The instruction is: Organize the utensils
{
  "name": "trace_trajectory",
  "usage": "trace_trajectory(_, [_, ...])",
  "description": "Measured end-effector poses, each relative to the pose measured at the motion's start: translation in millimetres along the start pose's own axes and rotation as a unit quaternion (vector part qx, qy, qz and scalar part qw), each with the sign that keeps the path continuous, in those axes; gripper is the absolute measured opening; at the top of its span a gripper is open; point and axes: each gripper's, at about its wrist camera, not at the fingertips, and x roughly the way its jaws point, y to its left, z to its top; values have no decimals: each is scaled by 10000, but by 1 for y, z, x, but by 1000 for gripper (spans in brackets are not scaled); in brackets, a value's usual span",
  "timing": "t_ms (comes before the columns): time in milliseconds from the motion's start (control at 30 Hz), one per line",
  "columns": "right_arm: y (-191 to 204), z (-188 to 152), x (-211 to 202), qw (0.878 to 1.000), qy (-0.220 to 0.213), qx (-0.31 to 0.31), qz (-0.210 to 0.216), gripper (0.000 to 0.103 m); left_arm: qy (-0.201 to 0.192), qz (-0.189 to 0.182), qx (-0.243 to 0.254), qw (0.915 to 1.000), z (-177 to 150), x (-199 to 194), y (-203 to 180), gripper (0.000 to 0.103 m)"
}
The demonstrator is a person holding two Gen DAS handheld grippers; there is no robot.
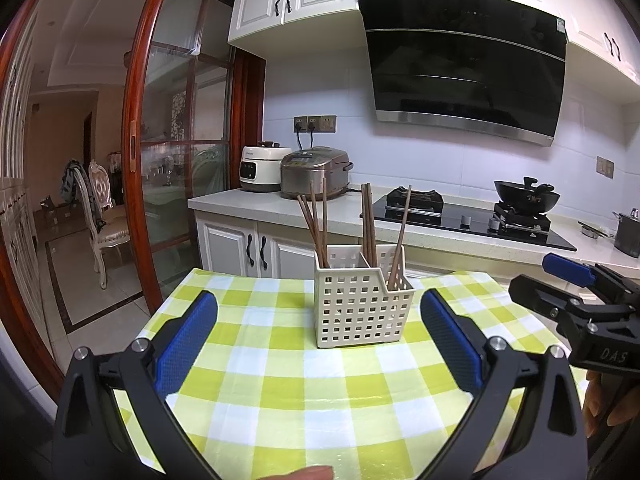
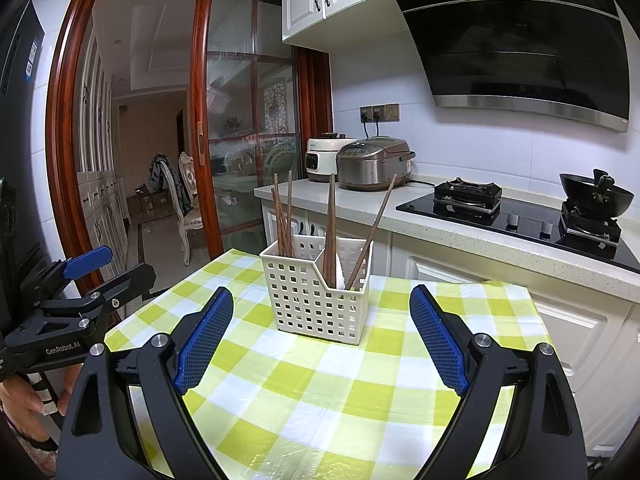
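Left wrist view looks straight down the left claw [image 1: 319, 332], whose blue pads stand wide apart with nothing between them, aimed at the white perforated caddy [image 1: 362, 304] on the checked surface [image 1: 280, 400]. The right claw [image 2: 322, 336] is likewise spread and empty, facing the same caddy from the other side. The chopsticks [image 1: 316, 220] already stand in the caddy: a bunch in the left compartment, a pair by the divider, and one leaning out toward the right. In the right wrist view something pale, possibly a spoon [image 2: 340, 276], sits low in the right compartment, though it is too hidden to be sure.

No utensils lie loose on the cloth in either view, so the sorting looks largely done, and the risks come from further handling. The caddy is light and top-heavy with tall sticks, so a claw that nudges its wall could slide it on the cloth or tip it. The leaning chopstick [image 2: 372, 228] is the likeliest to snag; a pad brushing its upper end could lever it out or pull the caddy over. Both claws closing on the caddy at once could also collide, since they point at the same spot
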Motion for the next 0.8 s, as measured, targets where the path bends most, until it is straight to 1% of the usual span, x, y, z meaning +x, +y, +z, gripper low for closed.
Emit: trace_trajectory(800, [-1, 0, -1, 10000, 44, -22, -23, 85, -19, 1, 41, 10000, -1, -3, -1, 98])
